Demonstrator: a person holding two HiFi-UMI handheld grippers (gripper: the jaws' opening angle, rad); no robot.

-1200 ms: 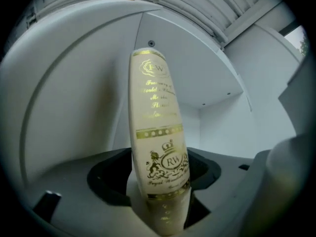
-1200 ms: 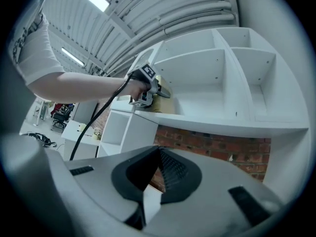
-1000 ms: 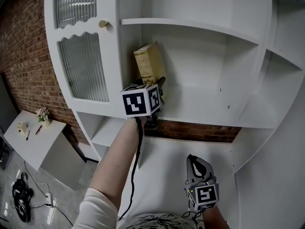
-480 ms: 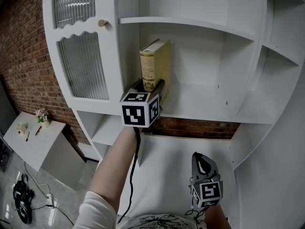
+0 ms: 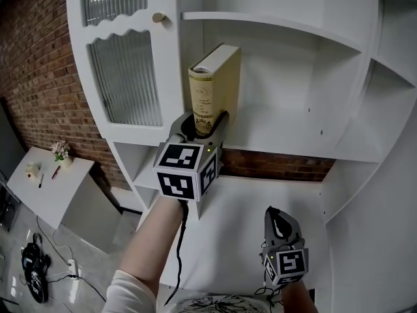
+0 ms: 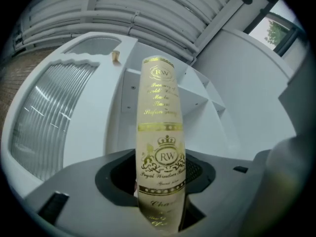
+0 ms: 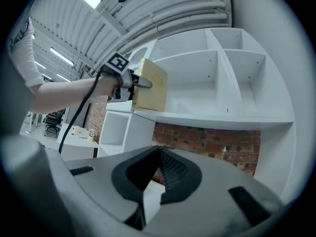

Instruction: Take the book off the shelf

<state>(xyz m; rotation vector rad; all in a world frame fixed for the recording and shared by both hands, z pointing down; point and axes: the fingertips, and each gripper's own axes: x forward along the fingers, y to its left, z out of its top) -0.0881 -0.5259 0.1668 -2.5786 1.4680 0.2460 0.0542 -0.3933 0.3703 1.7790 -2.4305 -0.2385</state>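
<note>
Left gripper (image 5: 202, 125) clamped on the lower spine of the cream gilt-lettered book (image 5: 218, 77), which stands upright at the front edge of the white shelf (image 5: 280, 134), seemingly not yet clear; right gripper (image 5: 278, 217) low, jaws together, empty; drawing it out remains

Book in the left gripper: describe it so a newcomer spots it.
Find the white shelf unit with the ribbed glass door. Right of that door, an upright cream hardback book with gold spine lettering sits in the left gripper, whose jaws have just been closing on it; no other book is visible.
</note>
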